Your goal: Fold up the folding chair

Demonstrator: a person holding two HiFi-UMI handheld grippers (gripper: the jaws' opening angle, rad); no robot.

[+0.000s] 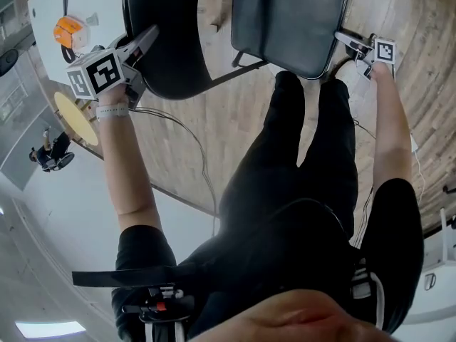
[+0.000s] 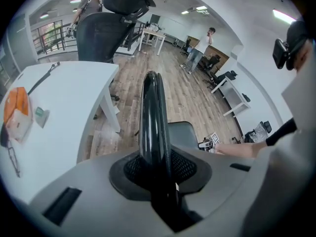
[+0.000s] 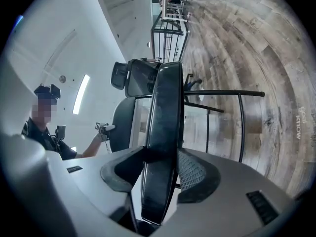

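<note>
Head view: the folding chair (image 1: 214, 27) is being held from both sides above a wooden floor (image 1: 235, 120), with the person's legs (image 1: 299, 141) standing between the two tools and just behind the seat's near edge.

The left tool (image 1: 148, 40) is being pressed nearly closed on the rim of the black backrest (image 1: 171, 41). In the left gripper view the thin curved edge is being pinched between both pads and is running straight up and away from the tool. Just to this tool's left, a white surface (image 2: 59, 98) is lying close, its corner and long edge near the backrest and an orange pack (image 2: 17, 107) resting near its far side. An office chair (image 2: 103, 28) is standing beyond that surface. Ahead and to the right of the tool, open floor is being shown well past the chair.

The right tool (image 1: 343, 41) is being closed partway on the side edge of the padded grey seat (image 1: 288, 20). In the right gripper view the thick edge is being gripped by both pads and is filling the gap between them. Beyond this tool, the black frame tubes (image 3: 222, 94) are being shown jutting out from the seat. Past them the floor is lying open as far as a distant railing (image 3: 170, 33).
</note>
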